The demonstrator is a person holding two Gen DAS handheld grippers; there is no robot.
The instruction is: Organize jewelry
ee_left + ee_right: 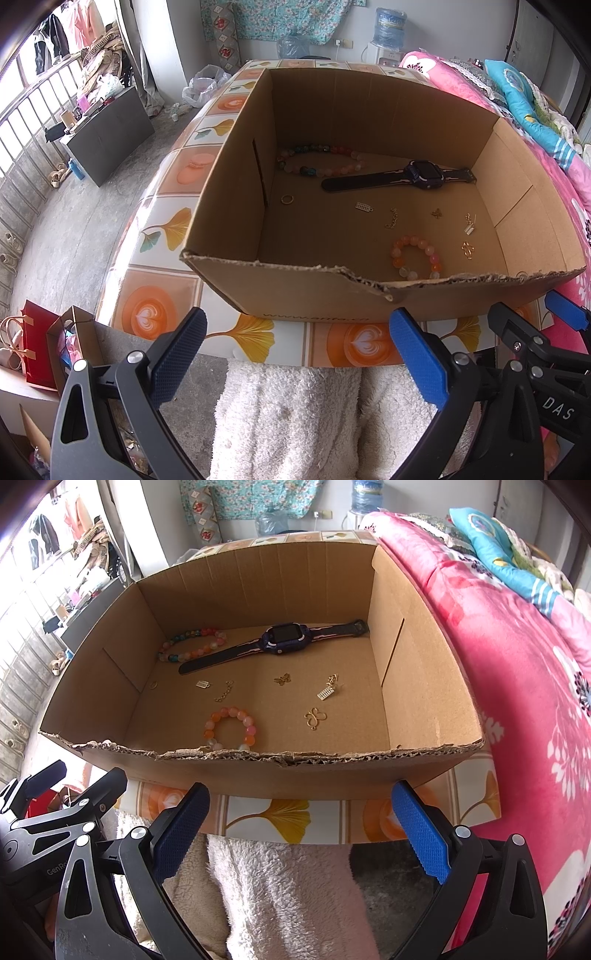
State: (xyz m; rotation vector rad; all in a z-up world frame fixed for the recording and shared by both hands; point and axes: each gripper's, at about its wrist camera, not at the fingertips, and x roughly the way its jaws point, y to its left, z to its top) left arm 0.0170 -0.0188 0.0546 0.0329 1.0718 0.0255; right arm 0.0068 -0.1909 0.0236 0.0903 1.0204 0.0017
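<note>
On the floor of the open cardboard box (236,579) lies all the jewelry, spread out with the pieces mostly apart from one another. Toward the far wall sits a long string of mixed beads (192,646) in pink, green, blue and red, folded into a flat loop; the tip of a dark wristwatch (286,638) strap lies just beside it, and the watch stretches flat across the back with its square face up. Nearer the front rim rests a round bracelet (231,728) of orange, pink and pale beads. Between these lie small gold-coloured pieces: a ring (287,199) close to the left wall, a tiny rectangular charm (202,684), a short chain (224,692), a little butterfly charm (282,679), a comb-like clasp with a bit of chain (328,690), and an open looped pendant (314,717).

The box has torn, ragged front edges and stands on a bench (288,812) covered with a pattern of yellow leaves and orange cups. A pink flowered bed (517,664) lies just beside it on the right.

Both grippers hover short of the box, outside its front wall. The left gripper (301,354) has its fingers spread wide apart, holding nothing, and the right gripper (303,830) likewise has its fingers wide apart and empty. Below them shows fluffy white fabric (291,417).
</note>
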